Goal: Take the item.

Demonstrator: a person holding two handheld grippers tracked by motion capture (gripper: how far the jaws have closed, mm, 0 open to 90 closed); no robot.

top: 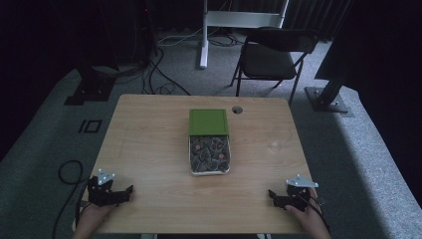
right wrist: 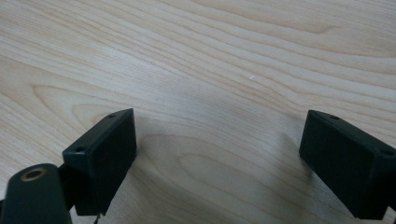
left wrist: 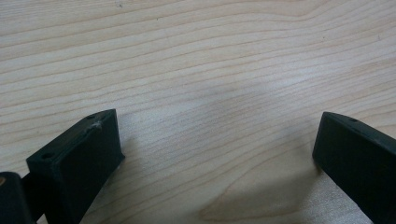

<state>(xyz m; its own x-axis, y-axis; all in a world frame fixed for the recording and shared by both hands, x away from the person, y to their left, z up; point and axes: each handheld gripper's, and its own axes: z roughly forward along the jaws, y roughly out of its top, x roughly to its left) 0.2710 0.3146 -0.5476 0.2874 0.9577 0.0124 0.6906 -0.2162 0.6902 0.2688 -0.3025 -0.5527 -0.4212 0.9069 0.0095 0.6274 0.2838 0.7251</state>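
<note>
- Resting at the near left corner of the wooden table [top: 149, 149], left gripper [top: 124, 193] with jaws spread wide and nothing between them, bare wood grain [left wrist: 210, 93] showing in the gap in the left gripper view.
- Mirroring it at the near right corner, right gripper [top: 274, 195], jaws likewise at full spread and holding nothing, plain tabletop [right wrist: 215, 93] between them in the right gripper view.
- Sitting at mid-table, far of both grippers and well apart from each: clear tray [top: 209, 170] of small dark pieces, contents too small to name, with green lid [top: 208, 122] covering its far half and the near half open to reach.
- Running near to far, long axis of tray and lid, roughly square to the table's near edge.
- Lying up and to the right of the left gripper, up and to the left of the right gripper; nearly midway between the two, neither hand plainly nearer.
- Judged for the coming move: a forward, inward reach from either side, meeting the tray's long flanks rather than its short near end.
- Standing beyond the far edge, a folding chair [top: 271, 55] on grey carpet, clear of the work.
</note>
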